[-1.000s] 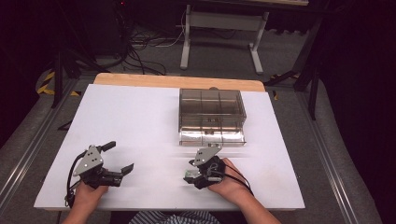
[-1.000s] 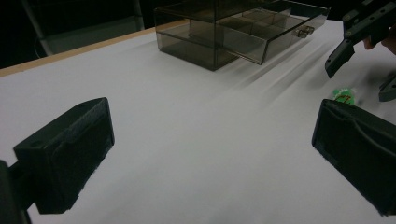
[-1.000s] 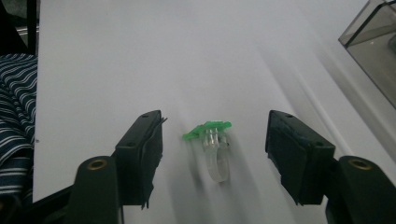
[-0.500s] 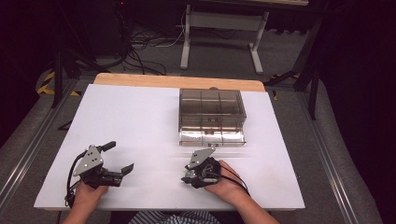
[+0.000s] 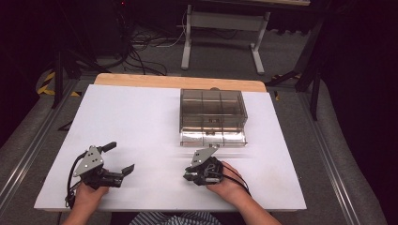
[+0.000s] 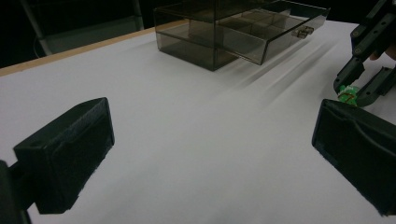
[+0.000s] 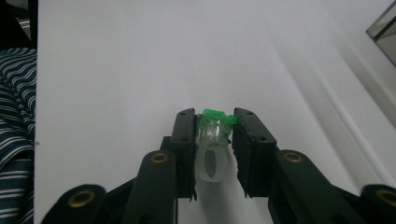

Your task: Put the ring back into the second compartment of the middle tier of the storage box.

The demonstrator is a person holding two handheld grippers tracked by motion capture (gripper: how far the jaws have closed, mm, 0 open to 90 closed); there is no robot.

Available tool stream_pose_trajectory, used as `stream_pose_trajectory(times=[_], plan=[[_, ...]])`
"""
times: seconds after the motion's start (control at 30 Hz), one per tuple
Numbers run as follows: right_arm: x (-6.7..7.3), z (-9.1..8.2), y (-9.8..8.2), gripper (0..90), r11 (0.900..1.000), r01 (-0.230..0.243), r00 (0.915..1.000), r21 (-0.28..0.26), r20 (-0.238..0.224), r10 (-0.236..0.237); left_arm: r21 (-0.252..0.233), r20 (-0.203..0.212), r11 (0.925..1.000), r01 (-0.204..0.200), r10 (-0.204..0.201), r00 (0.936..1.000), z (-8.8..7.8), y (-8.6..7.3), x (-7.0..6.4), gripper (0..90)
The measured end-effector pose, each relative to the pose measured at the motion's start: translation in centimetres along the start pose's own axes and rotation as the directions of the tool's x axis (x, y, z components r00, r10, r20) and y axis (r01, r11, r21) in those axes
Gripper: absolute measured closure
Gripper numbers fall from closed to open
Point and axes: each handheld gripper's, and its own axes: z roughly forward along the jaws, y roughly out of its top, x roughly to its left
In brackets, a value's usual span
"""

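A small clear plastic ring with a green top [image 7: 212,128] stands on the white table between the jaws of my right gripper [image 7: 214,122]. The jaws have just been closing, and both pads now press on the ring's green top. In the high view my right gripper [image 5: 188,175] rests near the table's front edge, pointing left. The left gripper view shows it [image 6: 351,86] with the green ring [image 6: 347,94] at its tips. Further left, my left gripper [image 5: 121,157] rests on the table, open, with nothing between its wide-set jaws [image 6: 210,154].
A smoky clear box of compartments [image 5: 213,117] stands at the back right of the white table [image 5: 136,117], with its lower drawer pulled out toward me. It lies just beyond my right gripper. A person's striped clothing [image 7: 14,107] is at the table's front edge.
The right gripper's jaws have narrowed onto the ring. Neither hand has shifted, and the left gripper stays open.
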Motion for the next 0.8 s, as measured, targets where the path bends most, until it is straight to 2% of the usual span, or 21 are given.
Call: stream_pose_trajectory(times=[0.43, 0.8], plan=[[0.1, -1.4, 0.2, 70.4, 0.994, 0.007, 0.9993, -0.112, 0.036, -0.003, -0.001, -0.005, 1.0000, 0.000, 0.000, 1.0000, 0.0, 0.0, 0.0, 0.2], [-0.2, -1.9, 0.2, 70.3, 0.989, 0.002, 0.9981, -0.146, 0.061, 0.007, -0.003, -0.004, 1.0000, 0.005, -0.005, 1.0000, 0.0, 0.0, 0.0, 0.2]])
